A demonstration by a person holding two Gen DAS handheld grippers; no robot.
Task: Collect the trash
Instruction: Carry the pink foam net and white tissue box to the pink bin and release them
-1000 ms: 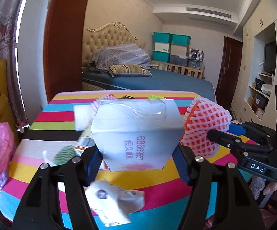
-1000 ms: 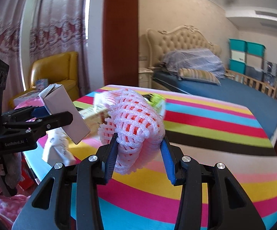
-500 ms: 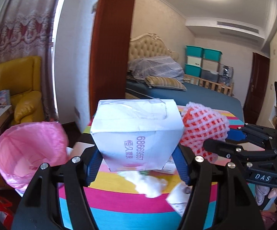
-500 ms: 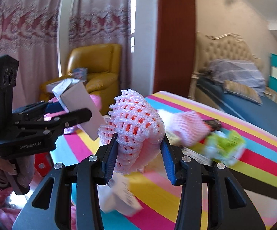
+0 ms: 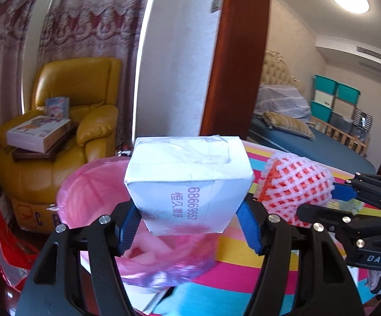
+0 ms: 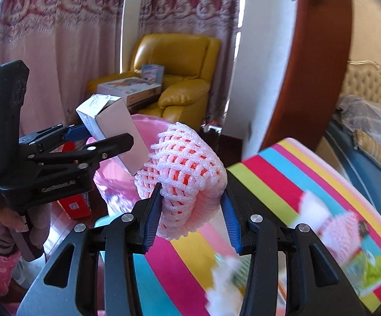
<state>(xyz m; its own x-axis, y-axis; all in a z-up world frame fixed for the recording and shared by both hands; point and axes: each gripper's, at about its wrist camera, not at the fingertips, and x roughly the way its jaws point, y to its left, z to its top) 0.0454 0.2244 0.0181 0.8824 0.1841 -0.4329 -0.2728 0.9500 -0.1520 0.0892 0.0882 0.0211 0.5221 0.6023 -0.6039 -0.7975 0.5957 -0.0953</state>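
A white cardboard box [image 5: 187, 184] with purple print sits clamped between the blue pads of my left gripper [image 5: 189, 223]. It hangs over the open mouth of a pink bag-lined bin [image 5: 90, 189]. My right gripper [image 6: 191, 213] is shut on a pink-and-white foam fruit net [image 6: 182, 179], held just right of the box and near the bin's rim [image 6: 148, 126]. In the right wrist view, the left gripper [image 6: 103, 135] and its box [image 6: 111, 123] are at the left. In the left wrist view, the net [image 5: 295, 187] and right gripper [image 5: 332, 202] are at the right.
The striped table [image 6: 282, 184] carries more litter: another foam net [image 6: 343, 223], a green wrapper [image 6: 369, 266] and white tissue [image 6: 311, 205]. A yellow armchair [image 5: 85, 121] with boxes stands behind the bin. A red bag [image 5: 8, 237] lies on the floor. A brown door frame [image 5: 232, 60] stands behind.
Both grippers swung left, away from the table's middle toward the pink bin. The bin now lies under the box. Both grips stayed the same.
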